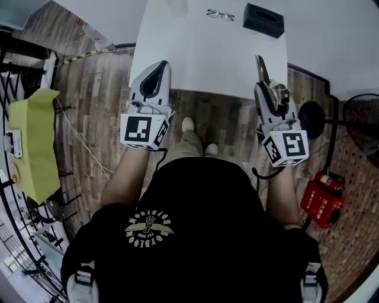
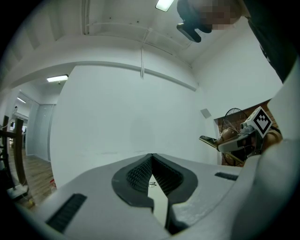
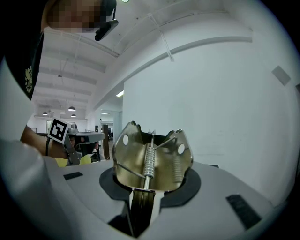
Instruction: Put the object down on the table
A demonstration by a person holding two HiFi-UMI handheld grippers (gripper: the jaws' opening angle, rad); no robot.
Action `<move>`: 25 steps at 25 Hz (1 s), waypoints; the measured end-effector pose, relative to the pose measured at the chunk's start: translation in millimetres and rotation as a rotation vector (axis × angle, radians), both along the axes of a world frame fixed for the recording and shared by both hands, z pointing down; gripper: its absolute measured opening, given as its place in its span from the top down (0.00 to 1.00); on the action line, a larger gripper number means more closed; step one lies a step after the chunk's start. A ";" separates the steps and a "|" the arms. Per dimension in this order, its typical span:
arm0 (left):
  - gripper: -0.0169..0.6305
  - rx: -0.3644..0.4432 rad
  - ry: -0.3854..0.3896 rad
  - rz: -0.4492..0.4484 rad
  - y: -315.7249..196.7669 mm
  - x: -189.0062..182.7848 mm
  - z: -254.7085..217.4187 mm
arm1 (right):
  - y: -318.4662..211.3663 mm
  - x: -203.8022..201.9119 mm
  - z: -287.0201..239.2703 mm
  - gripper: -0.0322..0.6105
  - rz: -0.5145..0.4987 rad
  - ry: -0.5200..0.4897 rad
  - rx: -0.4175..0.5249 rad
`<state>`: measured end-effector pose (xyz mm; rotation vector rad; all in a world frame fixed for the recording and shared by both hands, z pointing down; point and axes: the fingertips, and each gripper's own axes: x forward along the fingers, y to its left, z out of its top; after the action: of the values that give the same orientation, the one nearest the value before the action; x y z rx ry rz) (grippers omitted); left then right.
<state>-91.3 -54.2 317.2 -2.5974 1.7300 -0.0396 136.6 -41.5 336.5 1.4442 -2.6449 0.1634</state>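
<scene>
Just short of the white table's [image 1: 201, 59] near right edge, the right gripper [image 1: 267, 89] is clamped on a brassy spring-loaded metal clip [image 3: 150, 154], seemingly stiff, light and slick, best held by its narrow stem, while the left gripper [image 2: 151, 159] is closed, empty.

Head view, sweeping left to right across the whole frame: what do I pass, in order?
yellow table → left gripper → glasses → right gripper holding the metal spring clip → red case
</scene>
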 end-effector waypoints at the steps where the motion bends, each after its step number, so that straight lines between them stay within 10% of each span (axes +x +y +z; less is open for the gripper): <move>1: 0.96 0.000 0.000 0.004 -5.2 0.0 0.2 | -4.6 -0.6 -0.3 0.78 0.002 -0.001 0.000; 25: 0.96 -0.016 0.023 0.093 -103.4 -18.2 1.9 | -99.4 -30.1 -10.7 0.78 0.068 0.002 0.017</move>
<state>-109.6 -157.6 319.1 -2.6968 1.6197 -0.0221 106.5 -141.0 325.8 1.5394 -2.6039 0.1465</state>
